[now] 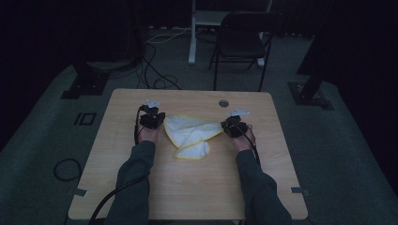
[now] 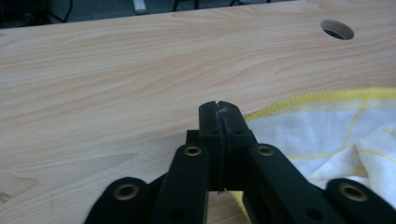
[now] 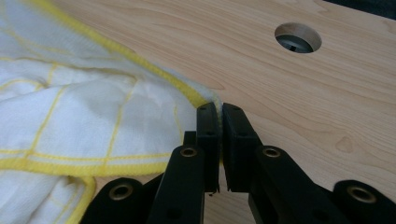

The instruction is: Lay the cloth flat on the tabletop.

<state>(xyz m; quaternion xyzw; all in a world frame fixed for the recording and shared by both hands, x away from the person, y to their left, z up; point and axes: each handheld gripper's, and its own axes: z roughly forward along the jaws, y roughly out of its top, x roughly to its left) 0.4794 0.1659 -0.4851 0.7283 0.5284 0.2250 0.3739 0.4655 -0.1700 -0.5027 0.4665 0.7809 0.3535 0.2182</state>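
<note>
Your left gripper (image 2: 218, 108) and right gripper (image 3: 219, 108) had jaws closed, each pinching a corner of the yellow-edged cloth (image 1: 190, 131). You needed even tension, lifting both corners together off the tabletop (image 1: 197, 187).

A dim lab: black drapes, floor cables (image 1: 155, 70), stand bases (image 1: 87, 84), a folding chair (image 1: 241, 42).
</note>
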